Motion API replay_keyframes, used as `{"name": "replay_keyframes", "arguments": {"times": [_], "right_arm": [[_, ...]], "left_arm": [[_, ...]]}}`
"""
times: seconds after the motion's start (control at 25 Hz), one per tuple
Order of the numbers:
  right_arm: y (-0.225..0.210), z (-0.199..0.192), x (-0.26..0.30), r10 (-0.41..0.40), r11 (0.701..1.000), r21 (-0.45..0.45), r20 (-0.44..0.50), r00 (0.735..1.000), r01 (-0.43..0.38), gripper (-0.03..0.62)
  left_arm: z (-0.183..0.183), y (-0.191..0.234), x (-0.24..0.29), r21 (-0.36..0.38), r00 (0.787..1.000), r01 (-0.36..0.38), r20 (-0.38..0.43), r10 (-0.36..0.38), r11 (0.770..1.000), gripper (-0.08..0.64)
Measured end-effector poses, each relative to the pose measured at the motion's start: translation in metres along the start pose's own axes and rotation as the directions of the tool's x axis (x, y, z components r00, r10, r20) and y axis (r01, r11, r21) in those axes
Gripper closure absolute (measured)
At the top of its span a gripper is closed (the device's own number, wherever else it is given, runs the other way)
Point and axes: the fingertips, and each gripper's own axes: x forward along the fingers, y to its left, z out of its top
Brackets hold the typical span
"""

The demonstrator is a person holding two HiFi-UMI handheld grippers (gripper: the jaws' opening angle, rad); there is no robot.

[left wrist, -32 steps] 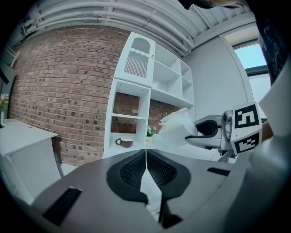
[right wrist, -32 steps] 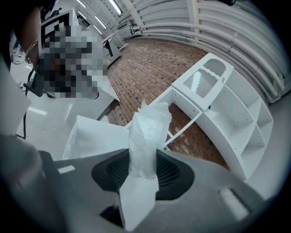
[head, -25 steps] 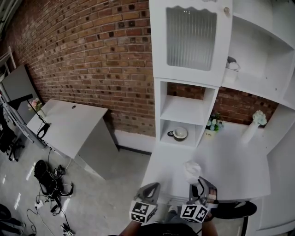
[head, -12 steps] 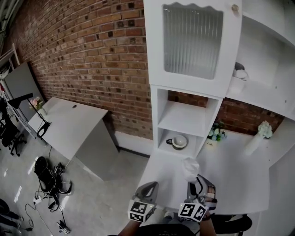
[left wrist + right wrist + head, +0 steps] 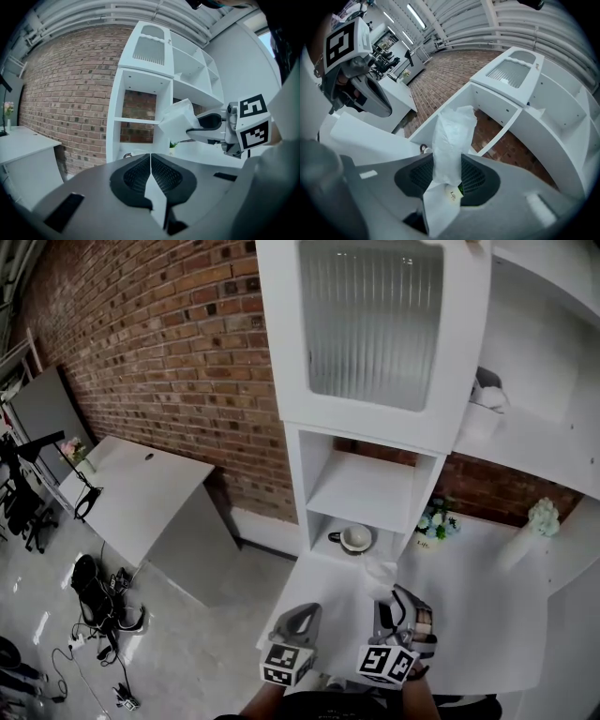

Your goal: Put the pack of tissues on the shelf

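The pack of tissues (image 5: 451, 140) is a white plastic-wrapped pack, and my right gripper (image 5: 447, 174) is shut on its lower end. In the head view the pack (image 5: 379, 577) sticks out ahead of the right gripper (image 5: 393, 608), just short of the white shelf unit (image 5: 362, 491). It points toward the unit's lower open compartments. My left gripper (image 5: 299, 620) is beside the right one, to its left, shut and holding nothing. The left gripper view shows the shut left gripper (image 5: 150, 161) and, to its right, the pack (image 5: 177, 121) held level.
A cup (image 5: 355, 538) sits in the shelf unit's lowest compartment. A ribbed glass door (image 5: 370, 320) closes the top cabinet. On the white desk (image 5: 473, 620) stand a small flower pot (image 5: 434, 520) and a white vase (image 5: 527, 529). A white table (image 5: 141, 491) and cables (image 5: 101, 607) are at left.
Both grippers have moved forward toward the shelf unit, which now looms larger. The pack, still gripped, is nearer the lower compartments.
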Motion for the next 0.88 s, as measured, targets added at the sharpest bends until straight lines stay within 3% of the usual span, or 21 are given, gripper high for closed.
{"name": "replay_keyframes", "arguments": {"times": [0.24, 0.88], "right_arm": [[-0.018, -0.002, 0.016, -0.005, 1.0, 0.028, 0.01, 1.0, 0.005, 0.448], [-0.044, 0.039, 0.062, -0.092, 0.995, -0.039, 0.008, 0.996, 0.092, 0.448]], "left_arm": [[0.009, -0.003, 0.017, 0.008, 1.0, -0.003, 0.003, 0.003, 1.0, 0.548], [0.028, 0.043, 0.031, 0.013, 1.0, 0.03, 0.008, -0.03, 0.999, 0.548]]}}
